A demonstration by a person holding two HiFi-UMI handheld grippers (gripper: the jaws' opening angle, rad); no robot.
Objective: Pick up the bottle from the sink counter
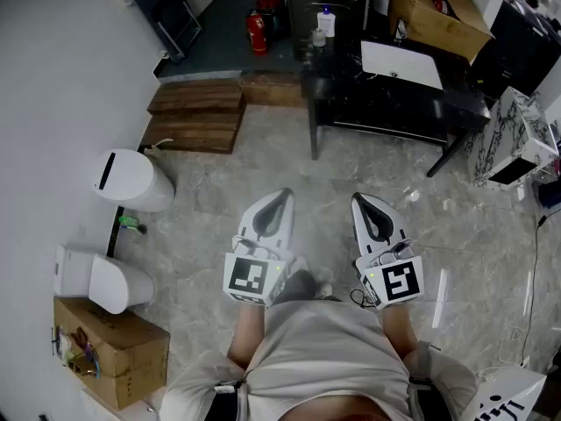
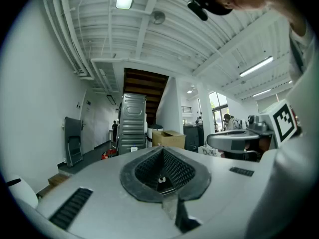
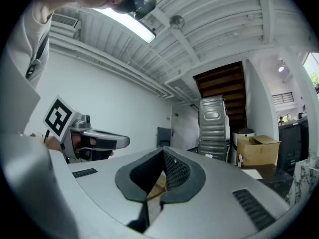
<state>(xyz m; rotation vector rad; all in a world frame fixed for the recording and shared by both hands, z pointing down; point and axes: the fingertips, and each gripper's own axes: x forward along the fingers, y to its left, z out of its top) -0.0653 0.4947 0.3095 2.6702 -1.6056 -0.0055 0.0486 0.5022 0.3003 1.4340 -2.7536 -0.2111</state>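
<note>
Left gripper and right gripper are held side by side over the grey floor — jaws pressed together, empty. A black table is seen far ahead.

No word, brand or number legible anywhere. Only coded black-and-white squares, not letters, on the marker cube of the left gripper and on the marker cube of the right gripper; same squares again in each gripper view, on the opposite cube. Black strokes on a white panel at the lower right edge of the head view, cut off and unreadable. Any print on the red fire extinguisher too small to make out.
</note>
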